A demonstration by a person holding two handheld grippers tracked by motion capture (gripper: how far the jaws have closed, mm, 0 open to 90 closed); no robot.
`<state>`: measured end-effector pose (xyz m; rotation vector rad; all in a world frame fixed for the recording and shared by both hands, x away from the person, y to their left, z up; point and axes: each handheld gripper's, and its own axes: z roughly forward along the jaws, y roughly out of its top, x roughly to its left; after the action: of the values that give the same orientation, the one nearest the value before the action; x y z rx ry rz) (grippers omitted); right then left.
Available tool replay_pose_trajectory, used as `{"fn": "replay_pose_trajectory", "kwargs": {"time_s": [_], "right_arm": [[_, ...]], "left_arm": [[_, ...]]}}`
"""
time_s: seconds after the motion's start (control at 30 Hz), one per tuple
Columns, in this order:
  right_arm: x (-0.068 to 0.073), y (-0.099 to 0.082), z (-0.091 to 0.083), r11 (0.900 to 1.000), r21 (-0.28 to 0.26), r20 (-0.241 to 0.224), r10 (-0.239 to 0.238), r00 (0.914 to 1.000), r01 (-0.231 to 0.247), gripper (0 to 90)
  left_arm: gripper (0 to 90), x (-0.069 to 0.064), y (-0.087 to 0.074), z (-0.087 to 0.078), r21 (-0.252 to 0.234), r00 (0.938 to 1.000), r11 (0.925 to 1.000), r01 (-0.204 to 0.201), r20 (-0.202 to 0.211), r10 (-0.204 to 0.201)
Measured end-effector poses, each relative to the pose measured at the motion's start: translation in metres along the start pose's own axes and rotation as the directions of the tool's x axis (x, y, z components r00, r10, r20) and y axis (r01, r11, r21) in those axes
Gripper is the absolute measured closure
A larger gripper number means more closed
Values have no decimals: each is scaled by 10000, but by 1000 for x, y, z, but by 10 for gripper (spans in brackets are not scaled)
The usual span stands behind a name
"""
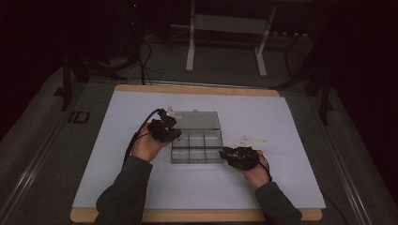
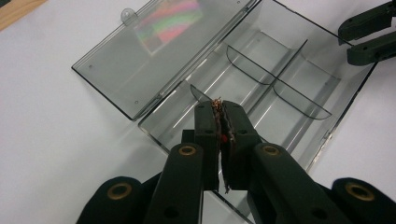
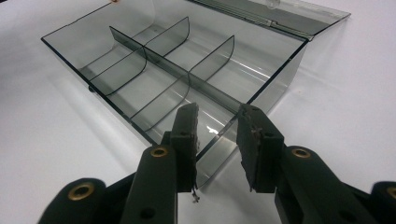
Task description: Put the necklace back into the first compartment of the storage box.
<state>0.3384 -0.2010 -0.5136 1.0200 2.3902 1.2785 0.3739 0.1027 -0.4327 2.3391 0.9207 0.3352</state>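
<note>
We see a clear, smoky plastic box (image 1: 197,146) with curved dividers, its flat lid (image 2: 140,56) open, mid-table on a smooth white mat (image 1: 281,122). Our left gripper (image 2: 222,106) pinches a small coppery wire tuft (image 2: 217,103) above it. Our right gripper (image 3: 217,116), part open, straddles the box's corner wall.

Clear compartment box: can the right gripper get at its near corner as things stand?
Probably yes. The right gripper has its fingers parted on either side of a corner of the clear compartment box, with nothing between. The lid lies open on the far side, and the left gripper is at the opposite end.
</note>
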Motion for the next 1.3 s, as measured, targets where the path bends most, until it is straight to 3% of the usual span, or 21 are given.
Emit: {"fn": "replay_pose_trajectory", "kwargs": {"time_s": [1.3], "right_arm": [[0, 0, 0, 10000, -11, 5, -11, 10000, 11, 686]], "left_arm": [[863, -1, 5, 29, 429, 9997, 9990, -148, -183, 156]]}}
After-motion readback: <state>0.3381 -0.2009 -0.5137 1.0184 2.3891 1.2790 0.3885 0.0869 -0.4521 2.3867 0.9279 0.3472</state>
